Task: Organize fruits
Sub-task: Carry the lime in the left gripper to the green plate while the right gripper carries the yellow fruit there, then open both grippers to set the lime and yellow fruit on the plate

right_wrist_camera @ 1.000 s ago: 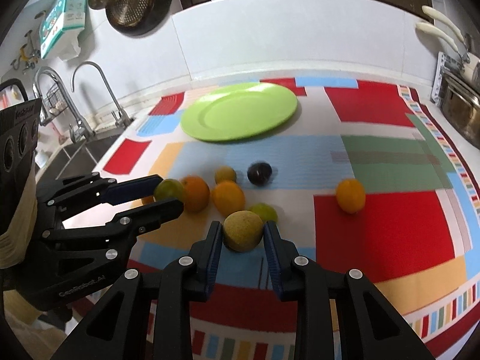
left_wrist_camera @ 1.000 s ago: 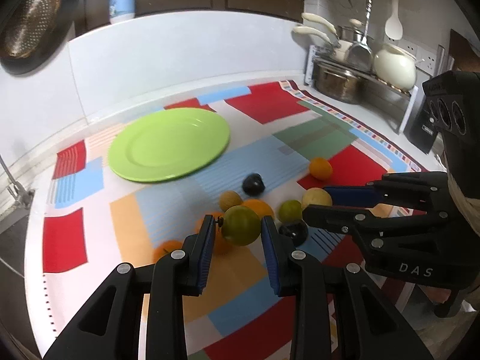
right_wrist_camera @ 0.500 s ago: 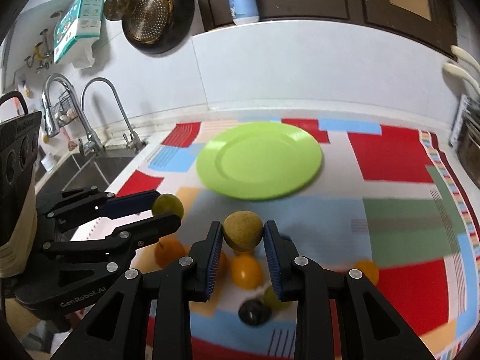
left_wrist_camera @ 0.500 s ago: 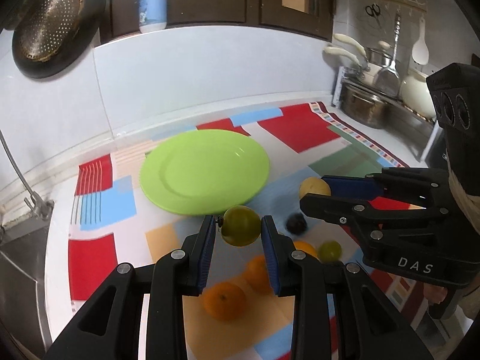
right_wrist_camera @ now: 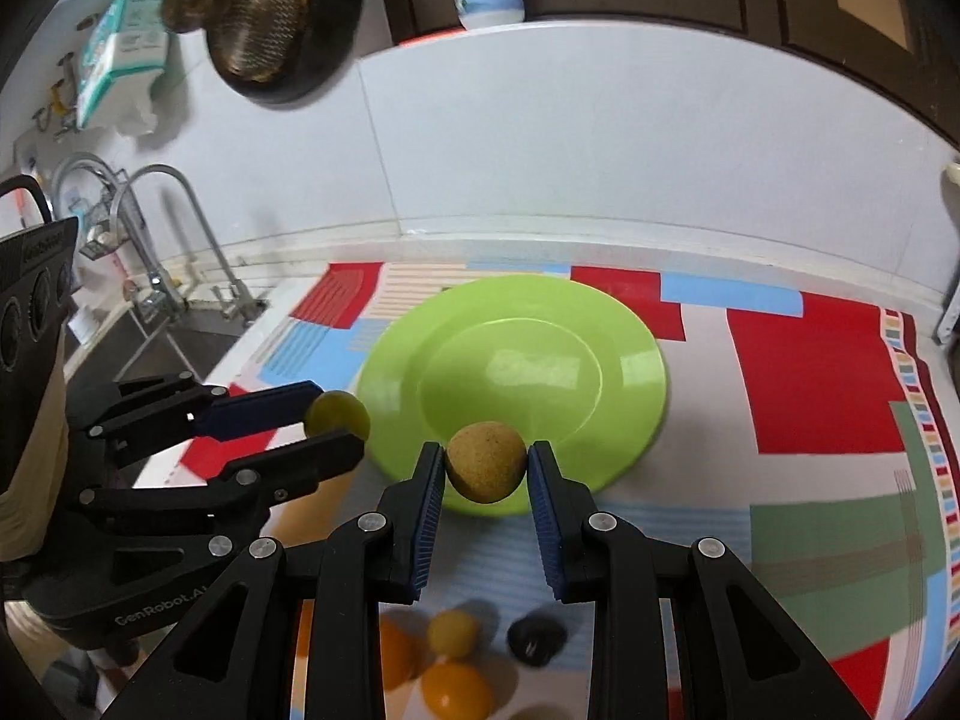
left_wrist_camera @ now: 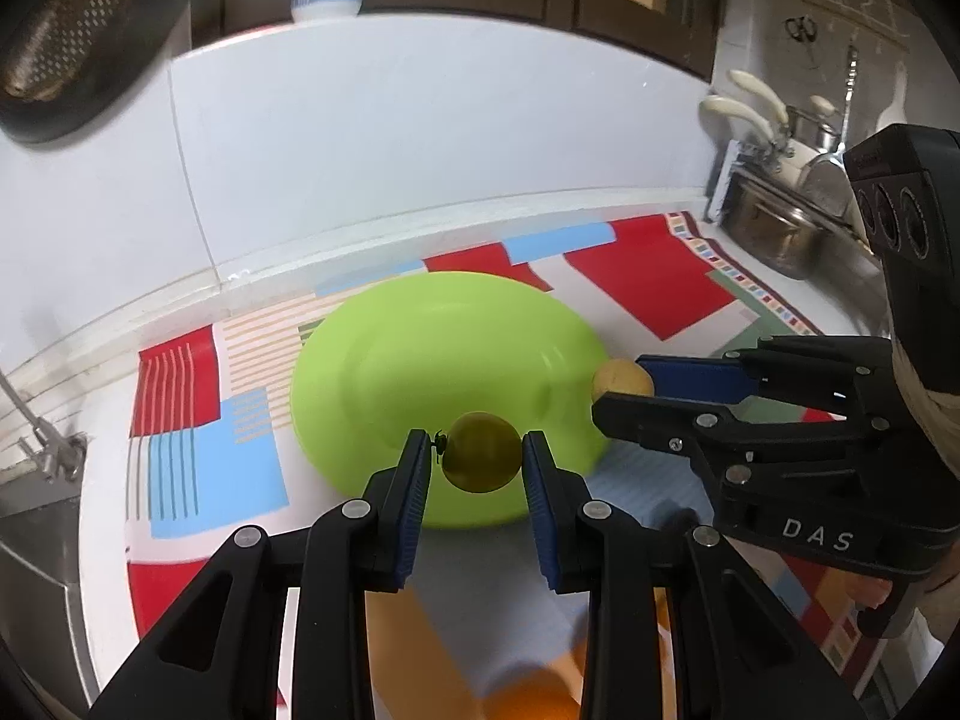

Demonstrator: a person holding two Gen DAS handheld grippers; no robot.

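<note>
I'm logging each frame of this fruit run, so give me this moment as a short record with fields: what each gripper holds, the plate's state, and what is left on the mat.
left gripper: shut on a green fruit, held near the plate's front edge
right gripper: shut on a tan fruit, also near the plate's front edge
plate: green, on the patchwork mat, no fruit on it
left on mat: orange fruits, a small yellow one, a dark one, below the right gripper

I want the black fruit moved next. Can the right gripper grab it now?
Probably not yet. The right gripper already holds a tan fruit over the green plate, and the black fruit lies behind its fingers.
</note>
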